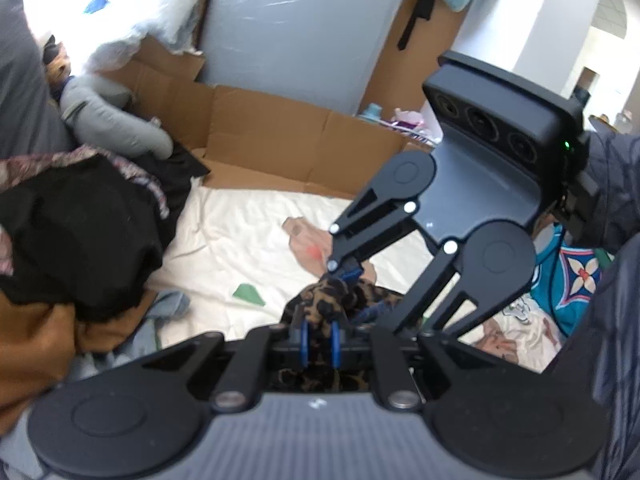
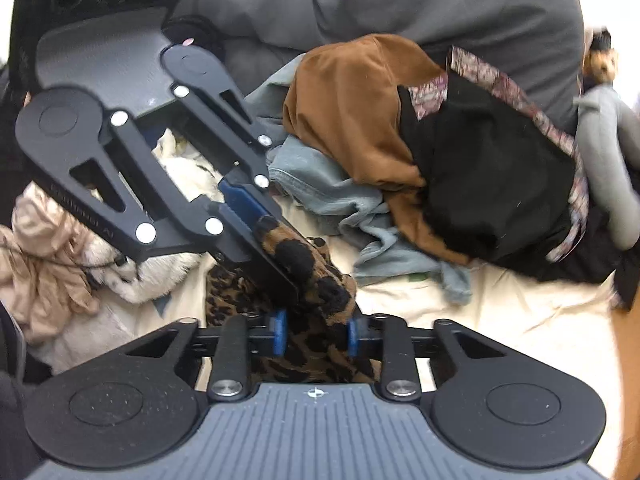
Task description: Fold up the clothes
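A leopard-print garment (image 1: 332, 300) hangs bunched between both grippers above the cream sheet (image 1: 240, 232). My left gripper (image 1: 319, 344) is shut on the leopard-print cloth, its blue pads pinching a fold. The right gripper (image 1: 348, 276) comes in from the upper right and pinches the same cloth just beyond. In the right wrist view the right gripper (image 2: 316, 336) has the leopard-print garment (image 2: 320, 344) between its blue pads, and the left gripper (image 2: 280, 248) grips the cloth right in front of it.
A pile of black, brown and pale blue clothes (image 2: 420, 152) lies on the sheet by a grey pillow (image 2: 400, 0). Beige and white garments (image 2: 52, 248) lie to the other side. A cardboard box wall (image 1: 280, 132) borders the sheet. A teal patterned cloth (image 1: 568, 280) lies at right.
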The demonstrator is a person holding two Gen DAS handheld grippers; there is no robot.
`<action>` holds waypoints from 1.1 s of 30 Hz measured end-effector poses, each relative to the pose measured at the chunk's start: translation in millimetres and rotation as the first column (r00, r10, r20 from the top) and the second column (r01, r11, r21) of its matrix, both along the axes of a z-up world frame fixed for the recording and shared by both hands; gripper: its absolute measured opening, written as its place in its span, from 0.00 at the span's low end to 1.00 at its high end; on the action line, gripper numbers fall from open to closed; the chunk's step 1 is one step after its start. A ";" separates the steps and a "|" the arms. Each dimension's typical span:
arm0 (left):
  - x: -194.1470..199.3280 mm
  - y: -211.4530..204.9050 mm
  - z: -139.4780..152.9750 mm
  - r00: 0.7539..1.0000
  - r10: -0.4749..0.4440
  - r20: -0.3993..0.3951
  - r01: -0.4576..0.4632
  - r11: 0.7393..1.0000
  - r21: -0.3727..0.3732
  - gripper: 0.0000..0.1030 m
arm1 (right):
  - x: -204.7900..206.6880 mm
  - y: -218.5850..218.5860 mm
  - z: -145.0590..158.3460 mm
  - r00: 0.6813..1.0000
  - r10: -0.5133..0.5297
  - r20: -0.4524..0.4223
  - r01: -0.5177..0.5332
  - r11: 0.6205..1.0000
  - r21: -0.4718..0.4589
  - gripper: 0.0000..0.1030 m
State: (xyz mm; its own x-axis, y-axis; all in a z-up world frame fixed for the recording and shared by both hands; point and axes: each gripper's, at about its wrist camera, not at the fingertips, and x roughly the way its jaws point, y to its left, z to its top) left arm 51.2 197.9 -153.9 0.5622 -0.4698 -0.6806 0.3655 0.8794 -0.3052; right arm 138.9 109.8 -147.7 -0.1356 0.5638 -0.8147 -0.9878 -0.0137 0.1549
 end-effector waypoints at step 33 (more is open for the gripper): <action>-3.1 47.7 -101.6 0.880 0.416 -0.228 -0.381 0.906 0.183 0.48 | 111.0 -185.4 -68.4 0.730 -0.662 -0.170 0.663 0.746 -0.054 0.07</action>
